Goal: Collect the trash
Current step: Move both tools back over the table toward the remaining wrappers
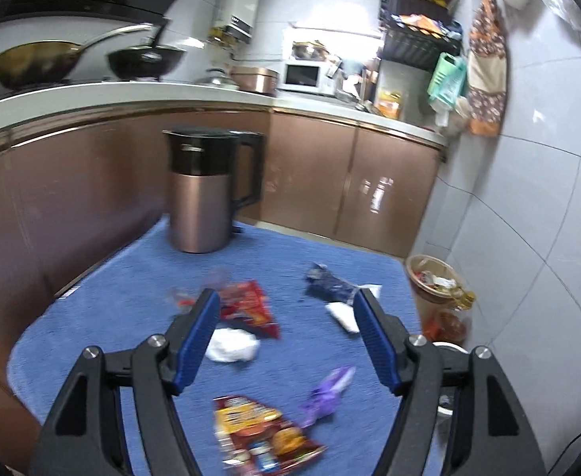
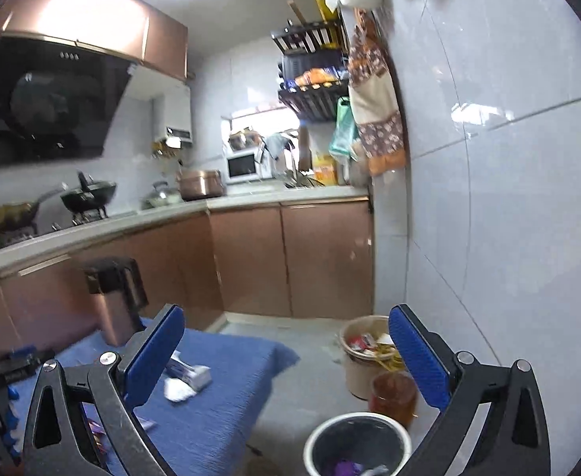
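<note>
My left gripper [image 1: 286,305] is open and empty above the blue cloth [image 1: 92,317]. Trash lies on the cloth: a red snack wrapper [image 1: 251,305] between the fingers, a crumpled white tissue [image 1: 233,344] below it, a dark blue wrapper [image 1: 330,283], a white packet [image 1: 344,315], a purple wrapper [image 1: 328,392] and a red-yellow snack bag [image 1: 266,436] nearest me. My right gripper [image 2: 286,325] is open and empty, off the cloth's right edge, above a white-rimmed bin [image 2: 356,442] that holds purple scraps. A tissue [image 2: 177,388] and a packet [image 2: 189,369] show on the cloth.
A copper kettle [image 1: 203,190] stands at the cloth's far edge. A beige bin full of rubbish [image 2: 364,353] and an amber jar [image 2: 393,394] stand on the floor by the tiled wall. Copper cabinets [image 2: 290,258] and a counter with pans lie behind.
</note>
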`<state>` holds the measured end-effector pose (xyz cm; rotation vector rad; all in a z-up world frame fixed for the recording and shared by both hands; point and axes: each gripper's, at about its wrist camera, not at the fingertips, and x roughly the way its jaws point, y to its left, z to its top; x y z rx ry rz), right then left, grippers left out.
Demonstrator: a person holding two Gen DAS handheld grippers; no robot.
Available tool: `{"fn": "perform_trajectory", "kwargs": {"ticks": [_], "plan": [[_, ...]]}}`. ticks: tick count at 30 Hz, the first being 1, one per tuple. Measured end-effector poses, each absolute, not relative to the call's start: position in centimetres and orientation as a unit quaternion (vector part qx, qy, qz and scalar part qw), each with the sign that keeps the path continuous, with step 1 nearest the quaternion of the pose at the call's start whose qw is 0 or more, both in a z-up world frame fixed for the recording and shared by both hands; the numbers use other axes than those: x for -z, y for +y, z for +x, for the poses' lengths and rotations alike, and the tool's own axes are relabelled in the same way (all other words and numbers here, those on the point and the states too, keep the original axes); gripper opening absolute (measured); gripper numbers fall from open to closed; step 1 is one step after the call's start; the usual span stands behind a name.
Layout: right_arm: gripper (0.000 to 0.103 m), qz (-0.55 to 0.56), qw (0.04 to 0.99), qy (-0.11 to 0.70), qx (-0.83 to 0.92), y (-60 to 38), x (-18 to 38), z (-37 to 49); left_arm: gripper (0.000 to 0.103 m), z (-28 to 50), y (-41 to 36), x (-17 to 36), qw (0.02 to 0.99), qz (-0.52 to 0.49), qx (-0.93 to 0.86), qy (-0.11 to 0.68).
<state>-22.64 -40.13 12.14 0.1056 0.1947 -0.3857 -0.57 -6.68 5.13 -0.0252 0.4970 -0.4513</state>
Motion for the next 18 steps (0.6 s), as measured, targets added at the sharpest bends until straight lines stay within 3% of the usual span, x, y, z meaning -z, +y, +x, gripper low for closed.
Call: {"fn": "perform_trajectory", "kwargs": {"ticks": [11,18], "plan": [[0.103,0.088,0.976,0.144,0.140,-36.3,-10.9,-19.9,0.068,-1.0,3.5,-2.5,0.944,-0.046,0.185,0.269],[0.103,0.068,0.967,0.233,0.082,-32.3,-8.0,-14.6,0.068,-0.2,3.4,0.9,0.919,-0.037,0.228,0.319]]}}
